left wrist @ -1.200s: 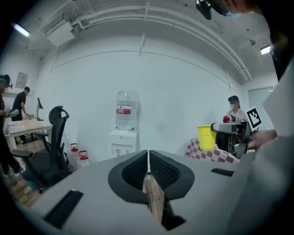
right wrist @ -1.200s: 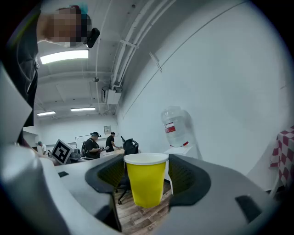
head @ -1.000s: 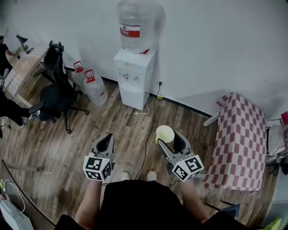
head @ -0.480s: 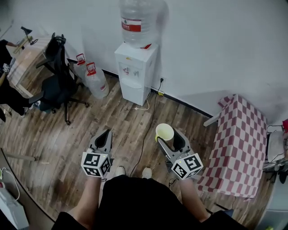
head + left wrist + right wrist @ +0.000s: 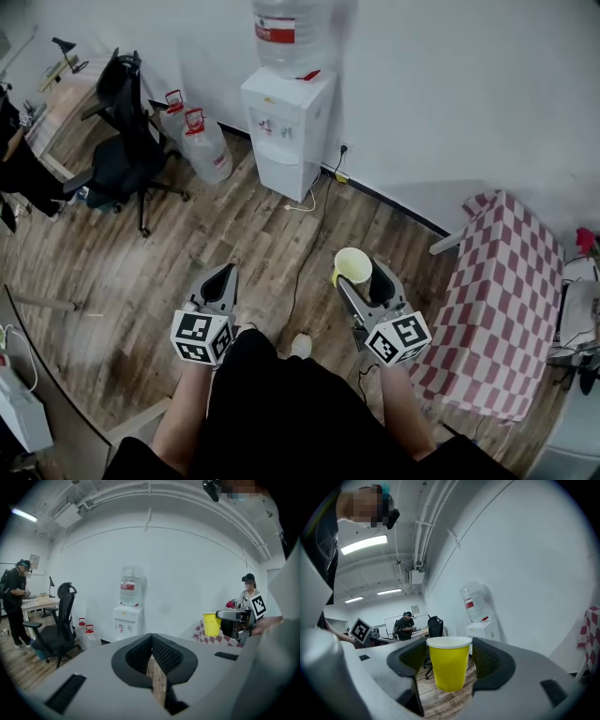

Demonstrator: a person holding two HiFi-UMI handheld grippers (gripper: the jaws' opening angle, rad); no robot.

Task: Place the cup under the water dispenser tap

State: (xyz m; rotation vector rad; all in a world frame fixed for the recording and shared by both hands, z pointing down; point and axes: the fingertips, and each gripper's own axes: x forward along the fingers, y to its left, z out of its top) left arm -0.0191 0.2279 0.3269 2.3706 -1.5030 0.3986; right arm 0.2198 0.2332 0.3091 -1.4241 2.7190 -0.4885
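**A:** What takes up the most room?

**B:** The plank floor (image 5: pixel 234 234), with a white wall (image 5: pixel 450 94) running along its far edge. On the right there's a counter (image 5: pixel 502 291) under a red-and-white checked cloth.

**A:** And the machine?

**B:** The water dispenser (image 5: pixel 286 127) is a white cabinet standing against the wall, with a big clear bottle (image 5: pixel 286 33) upended on top. A cable trails from its base across the boards. To its left is a black office chair (image 5: pixel 127 155), and two spare jugs (image 5: pixel 202 145) with red caps stand between the chair and the dispenser.

**A:** Where are the tools?

**B:** Both are low in the head view, just ahead of the person's feet and well apart from the dispenser. The right gripper (image 5: pixel 367 281) has its fingers set wide and pinching the yellow cup (image 5: pixel 448 665), one pad on each side just below the rim.

**A:** Is the cup straight?

**B:** It's upright with its mouth open to the top, and nothing shows inside it from the head view. It hangs over bare floor, near the corner of the counter, with a long stretch of boards between it and the dispenser's front.

**A:** And the other one?

**B:** The left gripper (image 5: pixel 223 275) has its fingers pressed together at the tips with nothing between them. Only a sliver of floor shows through the gap behind the tips. It sits beside the right gripper, level with it, pointing toward the wall.
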